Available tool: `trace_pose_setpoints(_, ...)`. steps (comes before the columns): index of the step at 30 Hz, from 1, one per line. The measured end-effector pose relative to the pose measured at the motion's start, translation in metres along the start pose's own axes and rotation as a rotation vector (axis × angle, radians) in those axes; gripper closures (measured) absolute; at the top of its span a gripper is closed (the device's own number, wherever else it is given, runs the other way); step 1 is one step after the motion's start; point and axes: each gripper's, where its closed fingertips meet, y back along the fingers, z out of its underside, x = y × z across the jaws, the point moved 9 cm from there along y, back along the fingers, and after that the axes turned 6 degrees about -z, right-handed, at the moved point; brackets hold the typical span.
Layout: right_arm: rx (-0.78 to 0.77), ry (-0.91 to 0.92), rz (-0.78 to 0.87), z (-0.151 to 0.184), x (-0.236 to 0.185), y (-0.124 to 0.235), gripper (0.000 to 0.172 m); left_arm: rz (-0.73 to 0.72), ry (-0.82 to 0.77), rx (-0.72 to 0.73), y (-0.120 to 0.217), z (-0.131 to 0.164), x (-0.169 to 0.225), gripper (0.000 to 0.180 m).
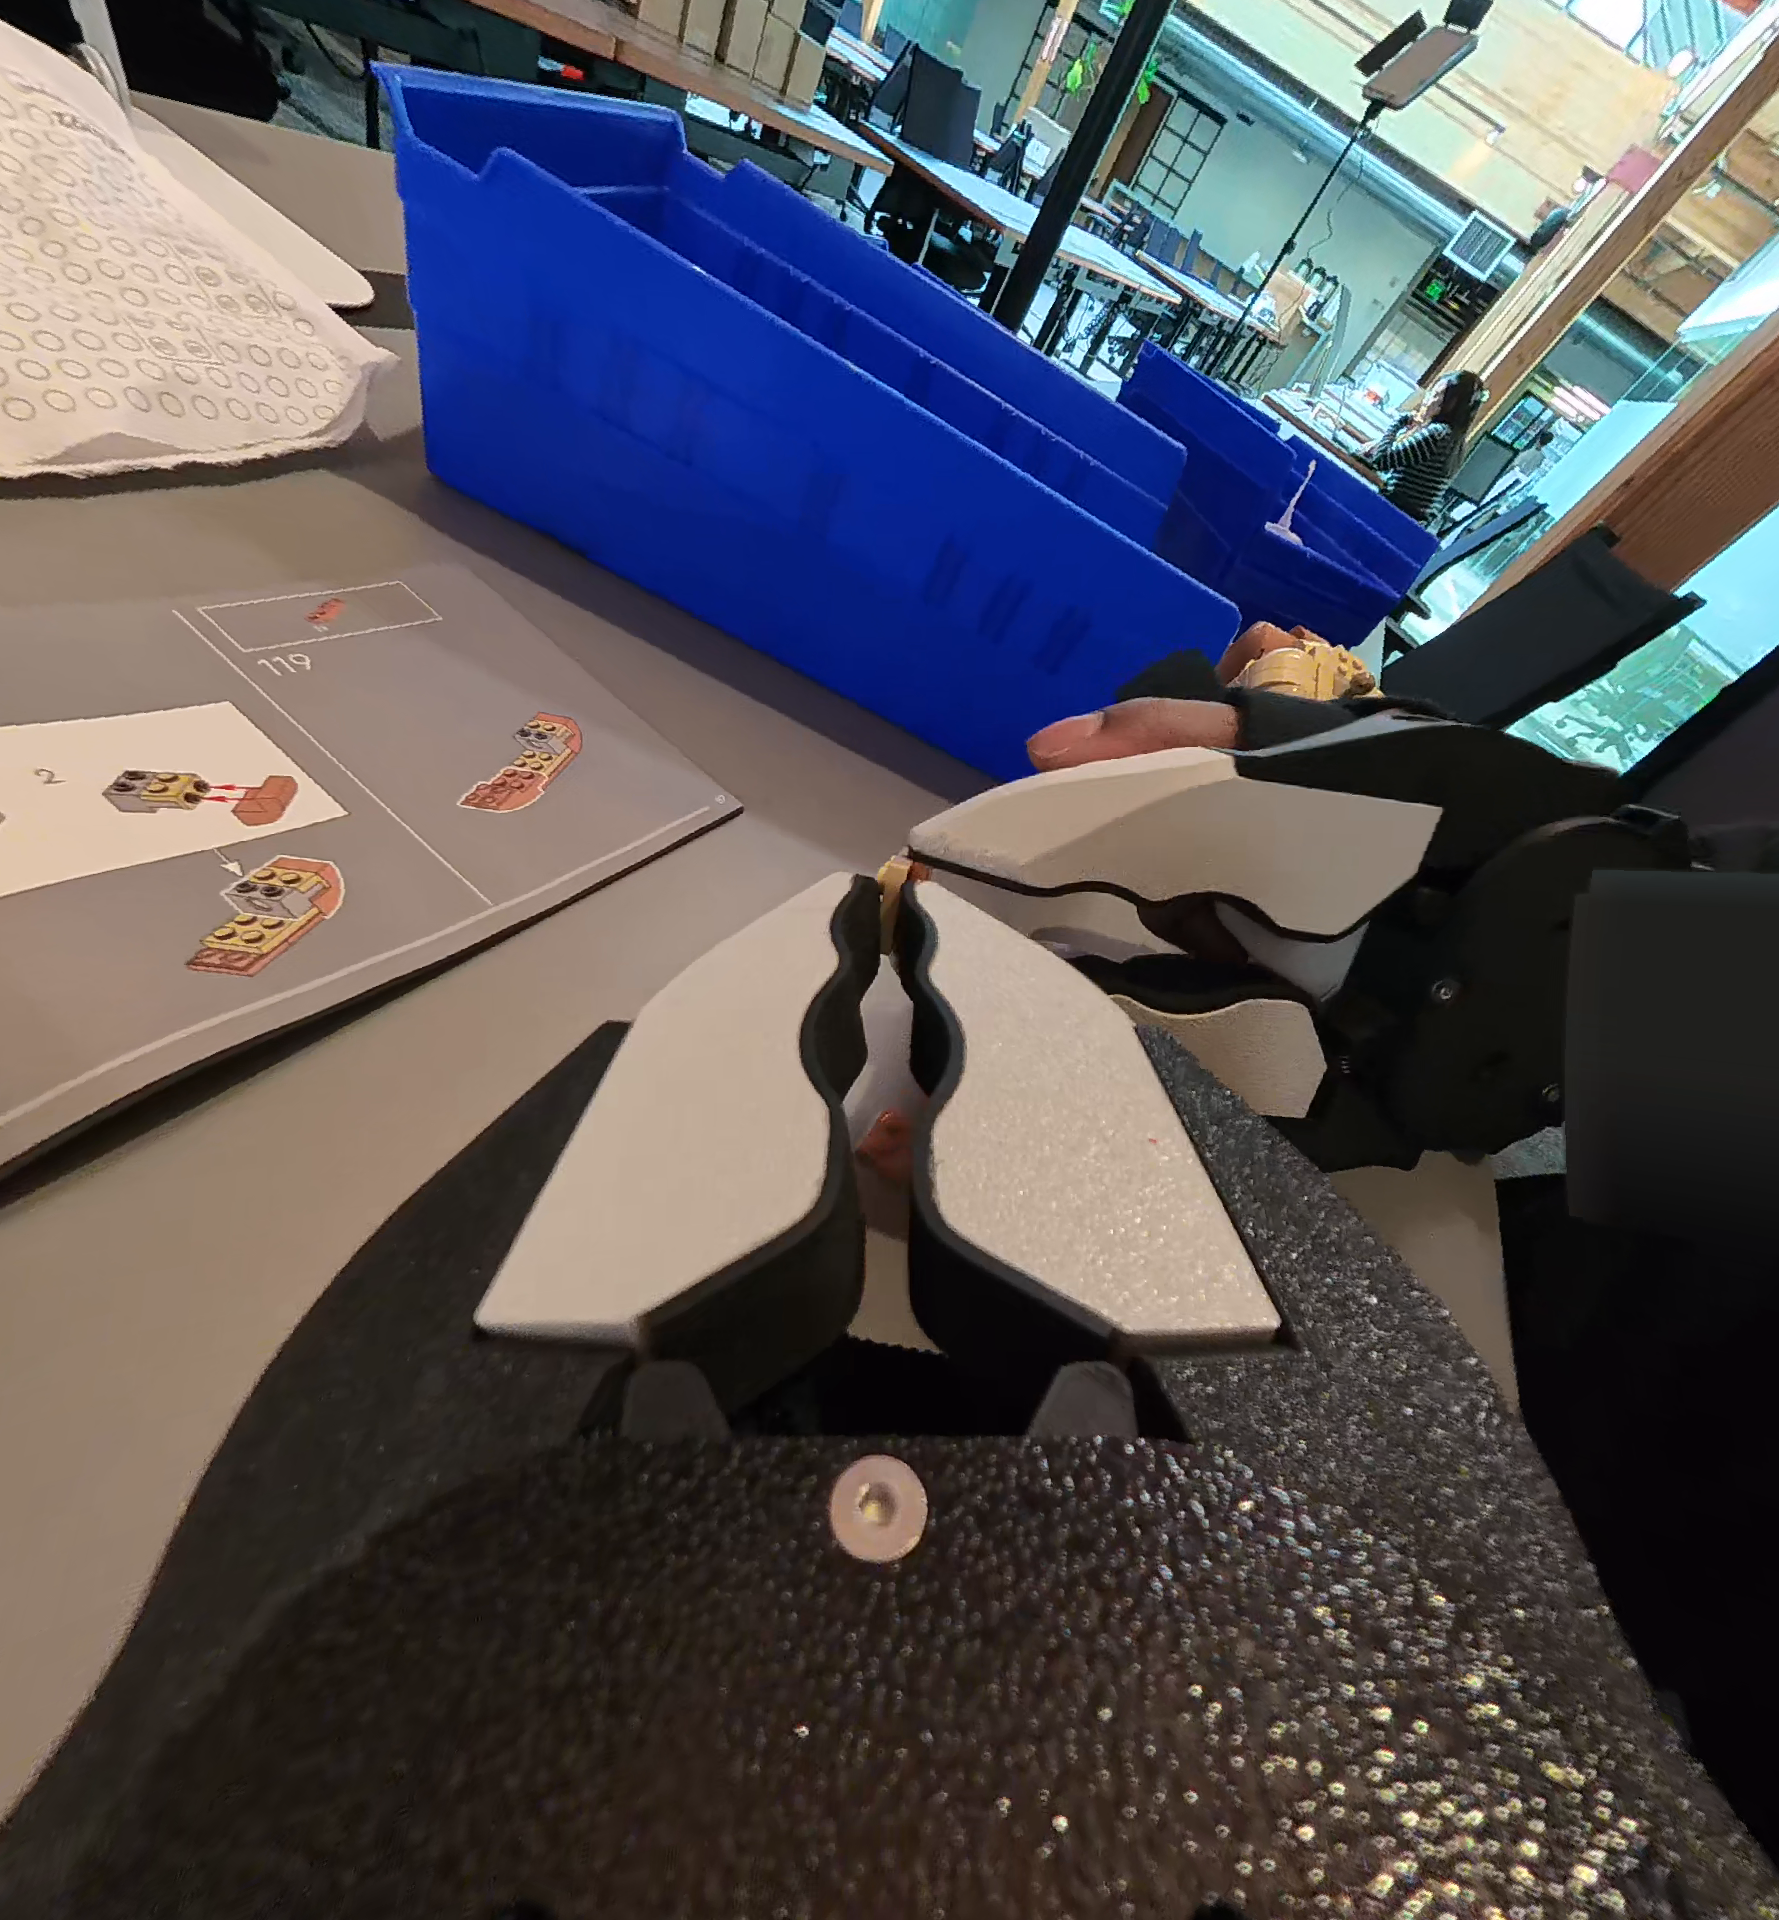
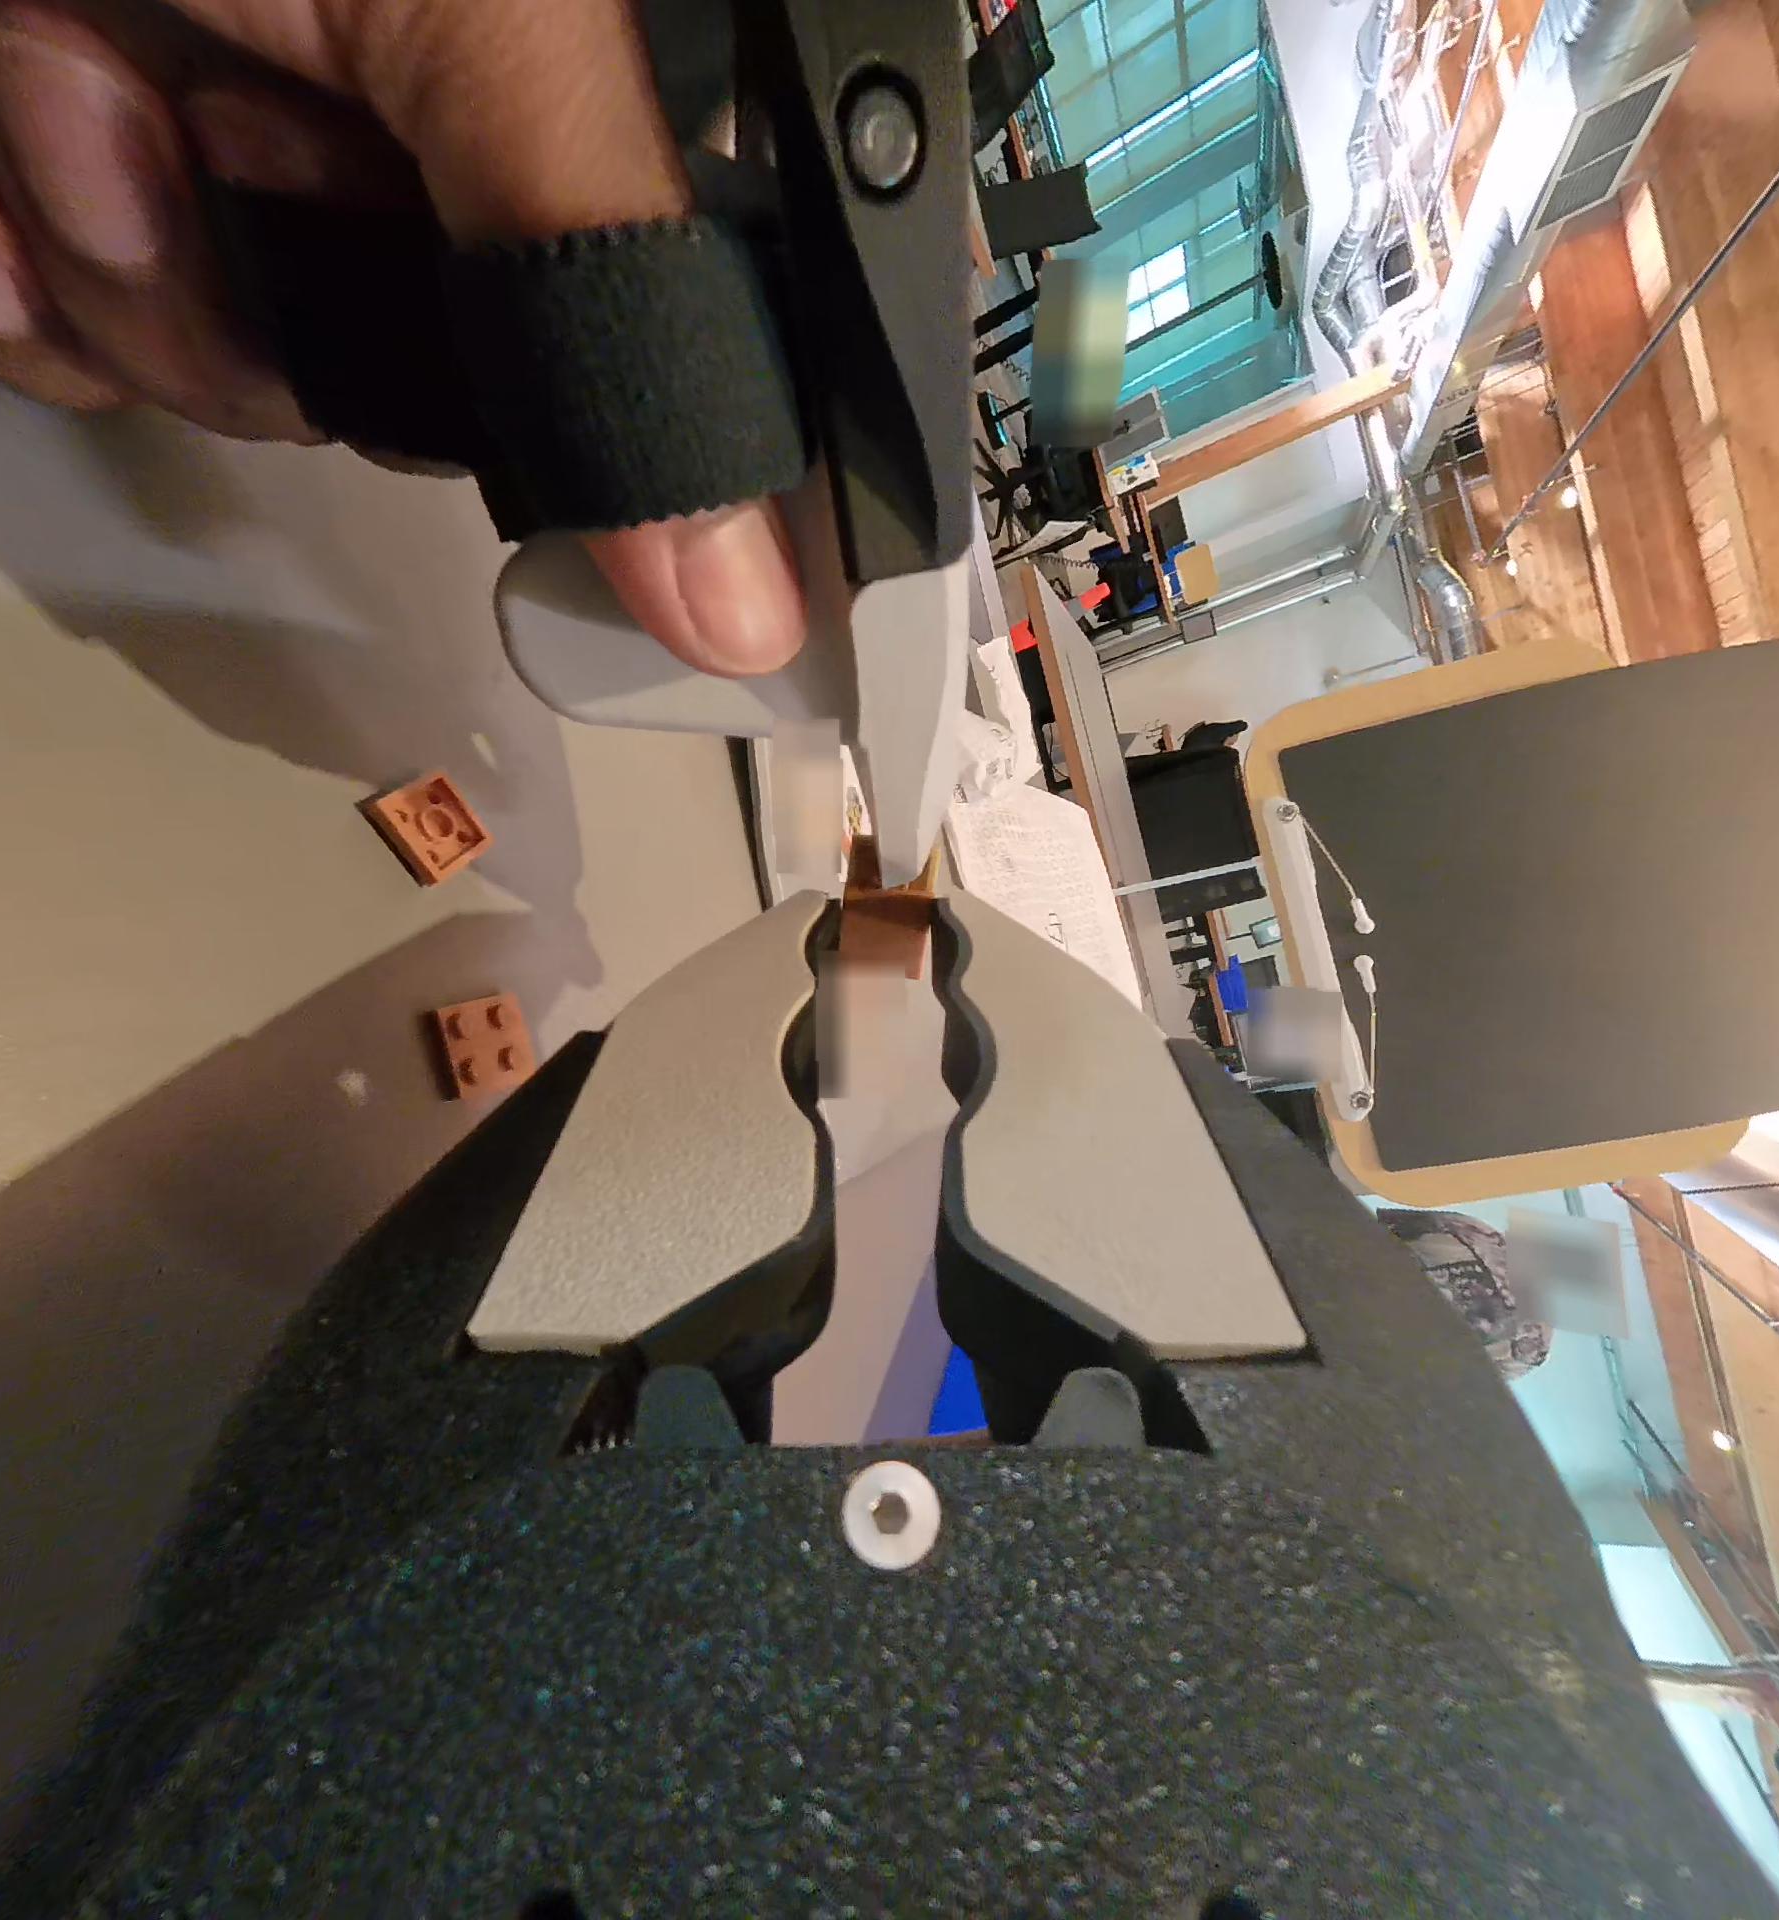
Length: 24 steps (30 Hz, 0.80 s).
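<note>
My left gripper (image 1: pixel 887 899) is shut on a thin tan plate (image 1: pixel 895 881), pinched at the fingertips. My right gripper (image 2: pixel 880 925) is shut on a brown brick (image 2: pixel 880 940). In the left wrist view the right gripper (image 1: pixel 932 860) comes in from the right, and its tips meet the tan plate. In the right wrist view the left gripper (image 2: pixel 900 852) reaches down from above. The tan plate (image 2: pixel 932 871) sits against the brown brick's far end. Both are held above the grey table (image 1: pixel 137 1351).
An open instruction booklet (image 1: pixel 293 831) lies to the left, with a white printed paper bag (image 1: pixel 85 291) behind it. A long blue bin (image 1: pixel 760 416) stands behind the grippers. Two brown square plates (image 2: pixel 433 840) (image 2: pixel 483 1044) lie on the table. A small tan and brown build (image 1: pixel 1300 665) sits behind the hand. Both grippers' tips are close together, under 4 cm apart.
</note>
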Motion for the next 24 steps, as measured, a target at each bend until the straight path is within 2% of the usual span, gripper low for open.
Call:
trace_pose_setpoints(6,0.129,-0.057,-0.033,0.002,0.01,0.009,0.156,0.135,0.019,0.018,0.004,-0.006,-0.002,0.177)
trace_pose_setpoints(10,0.219,-0.107,-0.078,0.006,0.014,0.014,0.156,0.255,0.098,0.006,0.005,-0.006,-0.006,0.177)
trace_pose_setpoints(16,0.282,-0.187,-0.116,0.008,0.018,0.016,0.156,0.349,0.228,0.006,0.004,-0.005,-0.009,0.177)
trace_pose_setpoints(21,0.126,-0.045,-0.047,0.006,0.007,0.008,0.155,0.193,0.134,-0.007,0.001,-0.002,-0.007,0.177)
trace_pose_setpoints(24,0.093,-0.029,-0.036,0.005,0.004,0.006,0.155,0.123,0.074,-0.007,0.0,-0.001,-0.004,0.177)
